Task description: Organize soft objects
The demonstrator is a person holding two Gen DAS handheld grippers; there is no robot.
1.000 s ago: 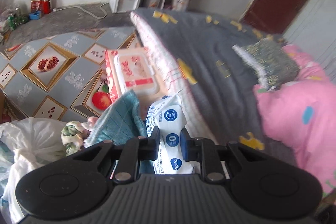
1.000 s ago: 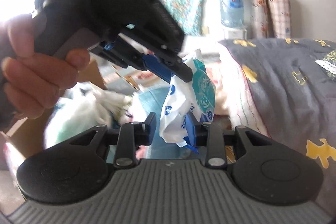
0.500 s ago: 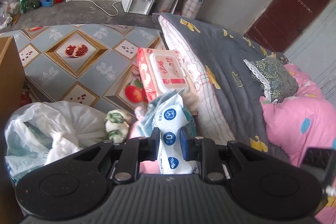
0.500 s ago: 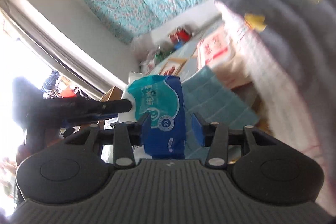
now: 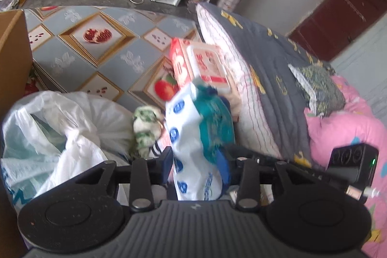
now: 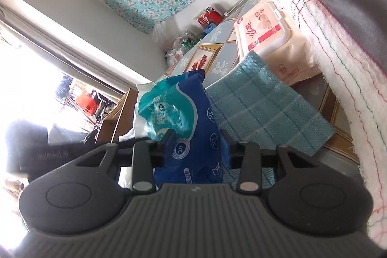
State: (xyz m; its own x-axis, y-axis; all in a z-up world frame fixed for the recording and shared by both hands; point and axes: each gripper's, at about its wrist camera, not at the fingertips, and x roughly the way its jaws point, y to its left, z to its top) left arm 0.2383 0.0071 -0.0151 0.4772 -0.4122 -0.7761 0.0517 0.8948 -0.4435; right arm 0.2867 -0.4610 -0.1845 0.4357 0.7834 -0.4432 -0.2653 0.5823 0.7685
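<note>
A soft blue, teal and white wipes pack [image 5: 198, 137] sits between the fingers of both grippers. In the left wrist view my left gripper [image 5: 197, 162] has its jaws spread wider than the pack. In the right wrist view my right gripper [image 6: 197, 142] is shut on the same pack [image 6: 183, 122]. A teal checked cloth [image 6: 261, 113] lies just right of it. A pink and red wipes pack [image 5: 205, 64] lies beyond, beside the bedding; it also shows in the right wrist view [image 6: 266, 33]. A green and white rolled cloth [image 5: 146, 127] lies left of the held pack.
A white plastic bag [image 5: 58, 132] lies at left beside a brown cardboard box [image 5: 12, 59]. A grey quilt [image 5: 266, 69] and pink blanket [image 5: 343, 127] fill the right. The fruit-patterned cover [image 5: 101, 47] lies behind. The right gripper's black body [image 5: 350, 161] shows low right.
My left gripper's jaws have opened off the blue wipes pack. My right gripper has closed on it and tilted. The pack has turned, showing its teal face.
</note>
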